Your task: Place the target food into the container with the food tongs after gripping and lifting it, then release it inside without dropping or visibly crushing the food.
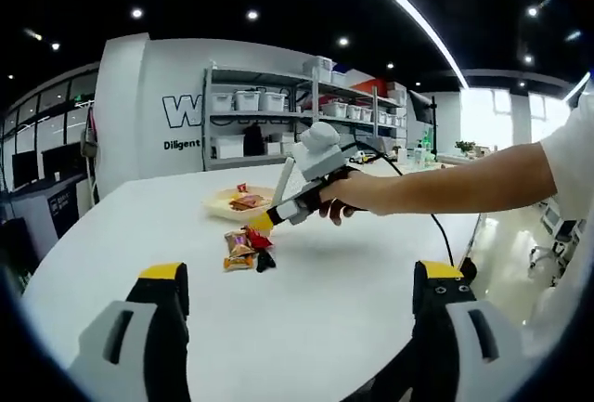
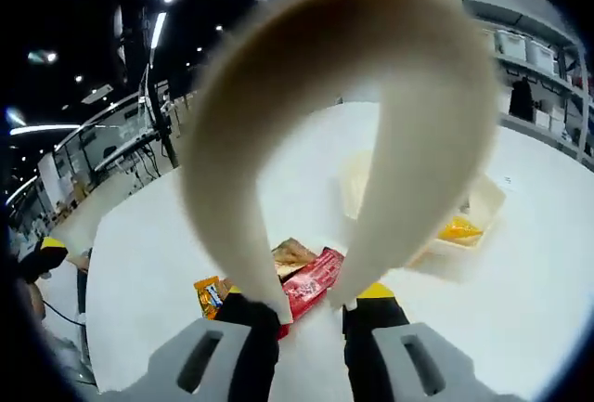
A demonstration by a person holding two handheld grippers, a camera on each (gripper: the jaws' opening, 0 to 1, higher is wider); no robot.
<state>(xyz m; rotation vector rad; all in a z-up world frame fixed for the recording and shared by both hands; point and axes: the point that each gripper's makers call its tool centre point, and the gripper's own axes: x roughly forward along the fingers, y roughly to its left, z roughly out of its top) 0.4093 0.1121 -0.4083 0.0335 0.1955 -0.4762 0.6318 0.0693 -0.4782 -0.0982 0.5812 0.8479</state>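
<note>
The right gripper (image 1: pixel 278 212) was seen from the left gripper view reaching over the white surface (image 1: pixel 353 281), held by a hand (image 1: pixel 348 193). Its fingers (image 2: pixel 255 323) were clamped on the food tongs (image 2: pixel 343 96), whose looped spring end filled the upper right gripper view. The tong tips cannot be told apart from the snacks in either picture.

The target food, a pile of wrapped snacks (image 1: pixel 246 246), lay on the surface at 7 o'clock from the container (image 1: pixel 243 202); a red packet (image 2: pixel 311 279) sat just between the tong arms, an orange one (image 2: pixel 208 292) at its 9 o'clock.

For the step judged to be in hand, the grasp, one packet was to be straddled by the tong arms and squeezed only until it held, then lifted clear before travel toward 1 o'clock, where the container (image 2: pixel 469 221) stood with an orange item inside.

The left gripper (image 1: pixel 297 328) hovered low, fingers wide apart and holding nothing. Neighbouring packets touching the red one were likely to be dragged along. A cable (image 1: pixel 444 235) trailed across the surface near the arm. Shelving (image 1: pixel 306 110) stood well behind.
</note>
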